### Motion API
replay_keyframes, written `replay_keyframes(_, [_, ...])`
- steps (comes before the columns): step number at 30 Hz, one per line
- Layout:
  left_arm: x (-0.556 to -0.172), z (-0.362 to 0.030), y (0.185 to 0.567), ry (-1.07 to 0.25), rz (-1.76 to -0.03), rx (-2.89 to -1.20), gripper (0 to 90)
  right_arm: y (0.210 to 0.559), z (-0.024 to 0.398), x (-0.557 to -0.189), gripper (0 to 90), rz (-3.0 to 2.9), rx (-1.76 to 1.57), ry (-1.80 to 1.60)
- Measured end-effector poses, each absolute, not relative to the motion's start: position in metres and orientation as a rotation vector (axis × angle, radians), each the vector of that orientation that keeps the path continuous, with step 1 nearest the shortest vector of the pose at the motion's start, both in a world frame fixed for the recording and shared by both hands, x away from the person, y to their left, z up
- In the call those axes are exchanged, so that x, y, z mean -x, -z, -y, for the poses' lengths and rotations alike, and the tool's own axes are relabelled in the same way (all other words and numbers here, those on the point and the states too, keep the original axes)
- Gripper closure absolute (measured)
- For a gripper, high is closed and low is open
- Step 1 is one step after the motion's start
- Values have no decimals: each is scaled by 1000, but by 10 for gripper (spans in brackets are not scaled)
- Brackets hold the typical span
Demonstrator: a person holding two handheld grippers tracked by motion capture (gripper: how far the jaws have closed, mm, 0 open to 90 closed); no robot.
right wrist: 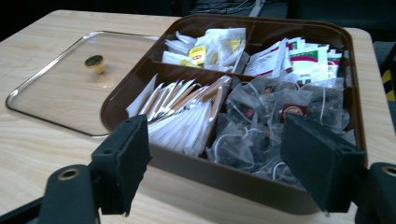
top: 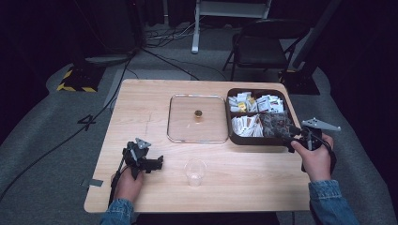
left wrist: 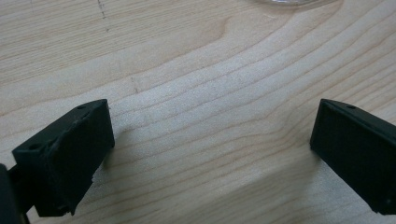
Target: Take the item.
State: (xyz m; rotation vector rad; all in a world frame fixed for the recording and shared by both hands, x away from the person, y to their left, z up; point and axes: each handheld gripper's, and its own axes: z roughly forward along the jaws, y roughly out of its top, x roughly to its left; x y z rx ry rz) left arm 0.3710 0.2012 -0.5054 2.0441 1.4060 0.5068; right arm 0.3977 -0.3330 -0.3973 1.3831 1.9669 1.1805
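Observation:
A brown four-compartment box (top: pixel 228 117) stands at the table's right, filled with tea bags and paper packets. My right gripper (top: pixel 283 132) hovers open at the box's near right corner. In the right gripper view the jaws (right wrist: pixel 215 149) stand wide apart before the box wall (right wrist: pixel 233 179), facing clear mesh tea bags (right wrist: pixel 271 116) and white packets (right wrist: pixel 187 112). My left gripper (top: pixel 158 163) rests low over the table's front left, open and pointing right. Its jaws (left wrist: pixel 210 140) frame bare wood.
A clear lid (top: pixel 183 117) with a gold knob (top: pixel 198 114) lies flat left of the box; the right gripper view shows the lid (right wrist: pixel 56 93) too. A clear plastic cup (top: pixel 195 172) stands upright near the front edge, right of the left gripper. A folding chair (top: pixel 263 47) stands beyond the table.

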Motion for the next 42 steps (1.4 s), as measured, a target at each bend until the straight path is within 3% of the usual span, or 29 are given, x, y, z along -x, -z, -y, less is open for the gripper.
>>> replay_keyframes(20, [-371, -201, 505, -509, -1404, -2047, 0, 406, 340, -460, 168, -1947, -1394, -1047])
replay_keyframes(32, [-371, -201, 505, -509, -1404, -2047, 0, 434, 343, -486, 246, -2015, -1479, -1026])
replay_keyframes(42, [-371, -201, 505, -509, -1404, -2047, 0, 445, 349, -494, 423, -2018, -1553, -960])
